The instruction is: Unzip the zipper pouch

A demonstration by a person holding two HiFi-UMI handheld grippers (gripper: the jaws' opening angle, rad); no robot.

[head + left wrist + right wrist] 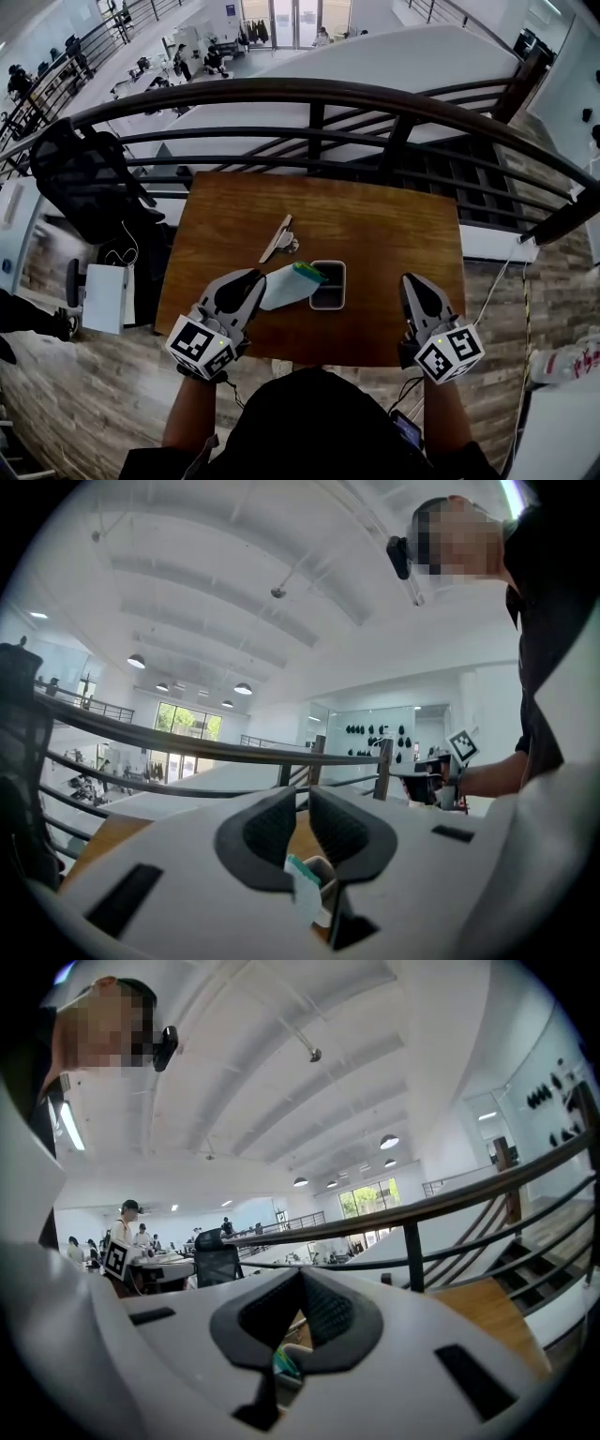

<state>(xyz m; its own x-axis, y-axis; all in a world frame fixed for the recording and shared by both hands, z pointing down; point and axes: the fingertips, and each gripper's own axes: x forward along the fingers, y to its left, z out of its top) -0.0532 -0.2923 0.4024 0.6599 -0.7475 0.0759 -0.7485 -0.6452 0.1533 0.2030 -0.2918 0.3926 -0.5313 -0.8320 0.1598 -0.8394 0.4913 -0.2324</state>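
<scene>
Well — pouch [281, 289] end over grey box [343, 286]

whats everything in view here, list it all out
table: one, brown wood, against the railing
zipper pouch: one, pale with green end, by left gripper's tip
container: one, dark with pale rim, mid-table beside the pouch
flat stick: one, tan, behind the pouch
railing: one, dark, behind the table
chair: one, black, left of table
box: one, white, floor at left
left gripper: grey-white, jaws nearly together
right gripper: grey-white, shut, empty
</scene>
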